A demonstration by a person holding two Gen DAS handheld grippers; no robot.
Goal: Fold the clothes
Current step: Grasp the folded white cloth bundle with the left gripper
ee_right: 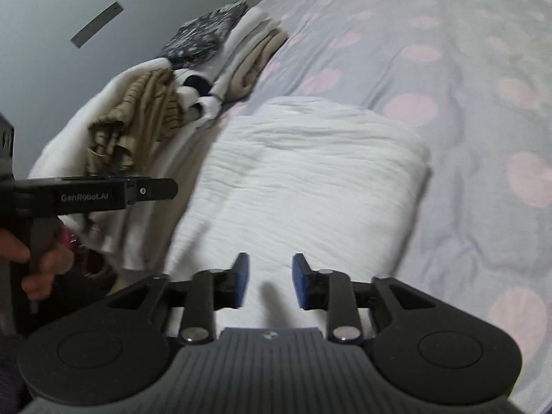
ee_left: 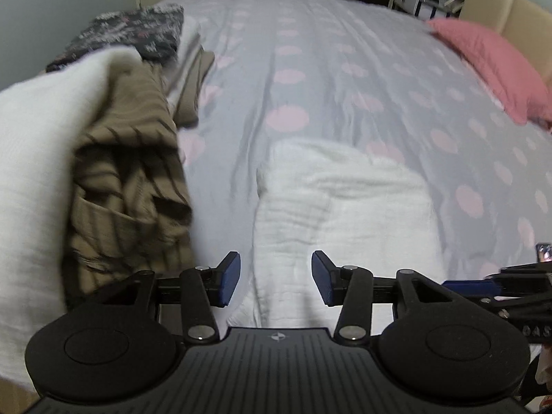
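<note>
A folded cloth (ee_left: 345, 207) lies on the bed (ee_left: 345, 69), near its front edge. To the left of the cloth sits a heap of clothes (ee_left: 131, 158), reaching back along the bed's left side. A striped garment (ee_right: 138, 114) lies on top of a sheet (ee_right: 69, 131) at the front of the heap; behind these lie folded pieces (ee_right: 252, 55), and a patterned garment (ee_left: 138, 34) sits farthest back. A pillow (ee_left: 490, 69) lies at the far right of the bed, against the headboard (ee_left: 510, 10). The left gripper (ee_left: 276, 276) hangs over the cloth's near left part; the right gripper (ee_right: 269, 281) hangs over its near edge, just to the right of the left one. A wall (ee_right: 51, 17) stands to the left of the bed.
</note>
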